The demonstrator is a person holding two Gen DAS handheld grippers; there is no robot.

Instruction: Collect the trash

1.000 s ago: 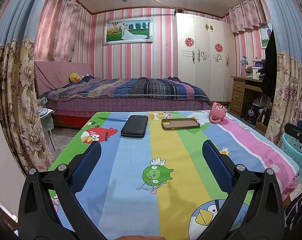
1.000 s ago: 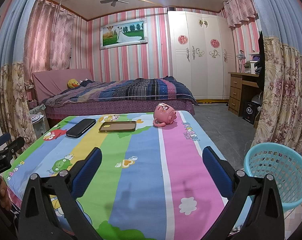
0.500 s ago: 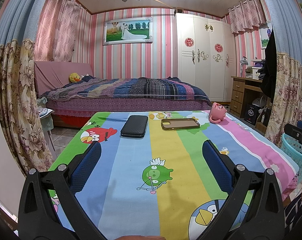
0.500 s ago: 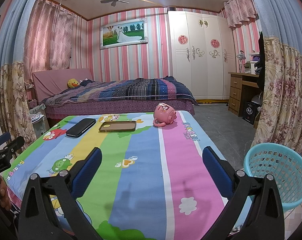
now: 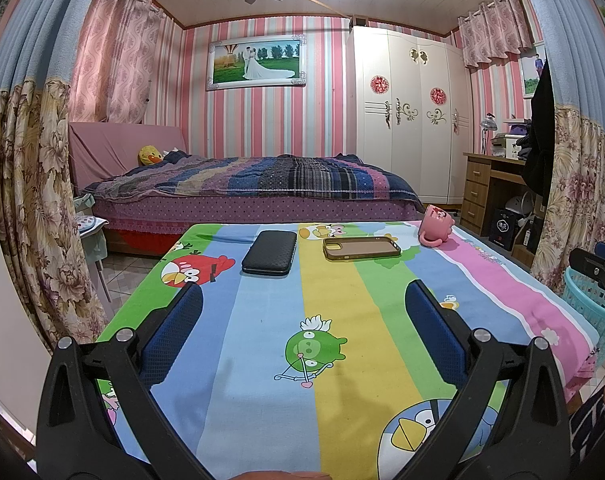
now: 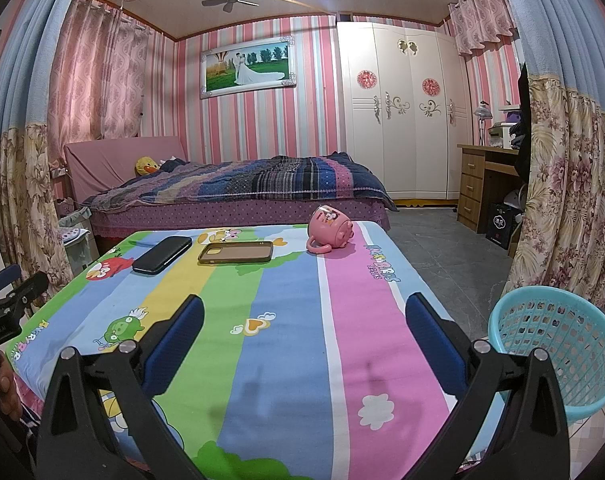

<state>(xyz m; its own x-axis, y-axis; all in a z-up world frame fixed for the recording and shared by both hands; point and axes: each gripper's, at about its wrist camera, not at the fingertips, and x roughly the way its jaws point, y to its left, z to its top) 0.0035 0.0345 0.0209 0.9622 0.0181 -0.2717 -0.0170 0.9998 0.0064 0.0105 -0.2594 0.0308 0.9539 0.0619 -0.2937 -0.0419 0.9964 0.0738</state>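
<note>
A table with a striped cartoon cloth (image 5: 262,360) (image 6: 286,340) holds a black phone (image 5: 269,252) (image 6: 162,255), a brown phone case (image 5: 361,247) (image 6: 236,252) and a pink mug on its side (image 5: 436,226) (image 6: 329,230), all at the far end. A turquoise mesh basket (image 6: 558,356) (image 5: 590,300) stands on the floor right of the table and looks empty. My left gripper (image 5: 302,308) is open and empty above the near end. My right gripper (image 6: 304,316) is open and empty above the near right part.
A bed (image 5: 254,188) stands beyond the table, a white wardrobe (image 6: 402,112) at the back right and a wooden desk (image 6: 486,176) on the right. Flowered curtains (image 5: 34,200) (image 6: 566,200) hang close on both sides. Grey floor (image 6: 442,256) runs between table and desk.
</note>
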